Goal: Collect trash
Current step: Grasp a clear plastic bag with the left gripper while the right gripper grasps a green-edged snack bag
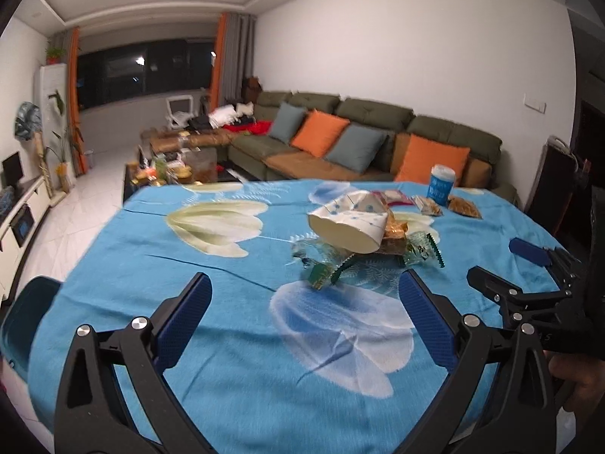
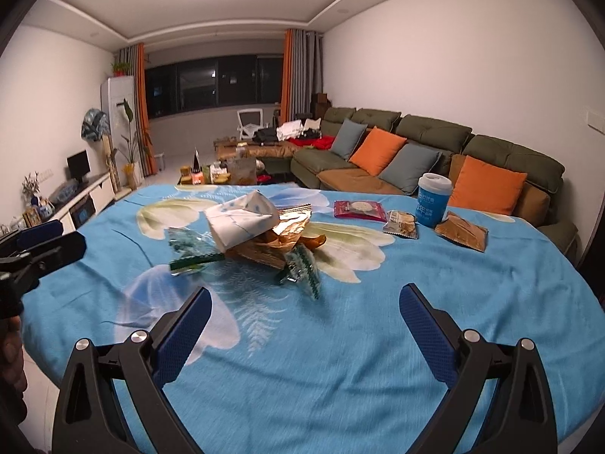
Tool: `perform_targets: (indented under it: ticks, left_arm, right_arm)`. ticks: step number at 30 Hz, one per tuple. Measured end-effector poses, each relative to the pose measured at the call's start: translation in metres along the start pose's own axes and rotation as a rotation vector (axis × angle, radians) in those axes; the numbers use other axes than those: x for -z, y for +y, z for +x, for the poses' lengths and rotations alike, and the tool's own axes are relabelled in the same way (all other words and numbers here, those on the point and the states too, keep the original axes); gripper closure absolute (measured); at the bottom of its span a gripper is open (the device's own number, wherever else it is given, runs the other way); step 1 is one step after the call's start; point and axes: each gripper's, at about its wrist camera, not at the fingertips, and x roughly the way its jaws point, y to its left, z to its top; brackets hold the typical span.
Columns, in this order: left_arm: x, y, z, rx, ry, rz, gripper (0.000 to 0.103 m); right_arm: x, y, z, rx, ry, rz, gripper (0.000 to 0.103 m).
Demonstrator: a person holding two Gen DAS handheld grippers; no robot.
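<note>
Blue tablecloth [image 2: 340, 359], trash pile [image 2: 261, 234] mid-table (bare cloth around), hand-held grippers spread.

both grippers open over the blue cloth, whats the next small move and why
Probably ease the left gripper forward to the crushed white paper cup atop the wrapper pile and close on it. Both grippers, including the right gripper, are open and empty, short of the pile, and the cup lies on top, exposed.

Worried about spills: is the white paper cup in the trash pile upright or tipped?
Tipped. The white paper cup lies on its side atop the wrappers, squashed mouth facing sideways.
</note>
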Motion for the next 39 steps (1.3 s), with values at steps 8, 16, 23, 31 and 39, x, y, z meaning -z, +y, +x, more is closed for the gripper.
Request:
perform_targets:
  ticks: [8,16,23,31,39]
  left_arm:
    - [-0.018,0.005,0.069,0.037,0.121,-0.029,0.006]
    - [-0.018,0.006,0.128,0.053,0.272,-0.043,0.006]
    - [-0.013,0.007,0.165,0.059,0.356,-0.053,0.006]
    - [-0.015,0.004,0.181,0.055,0.380,-0.042,0.020]
    - [-0.018,0.004,0.178,0.069,0.362,-0.041,0.069]
  right_arm:
    - [-0.019,-0.007,0.038,-0.019,0.076,-0.018,0.007]
    - [-0.025,-0.017,0.075,-0.054,0.175,0.002,0.013]
    - [-0.030,-0.020,0.096,-0.071,0.241,0.010,0.024]
    - [-0.032,-0.017,0.115,-0.088,0.304,-0.017,0.054]
    - [-0.027,-0.018,0.113,-0.107,0.324,-0.021,0.082]
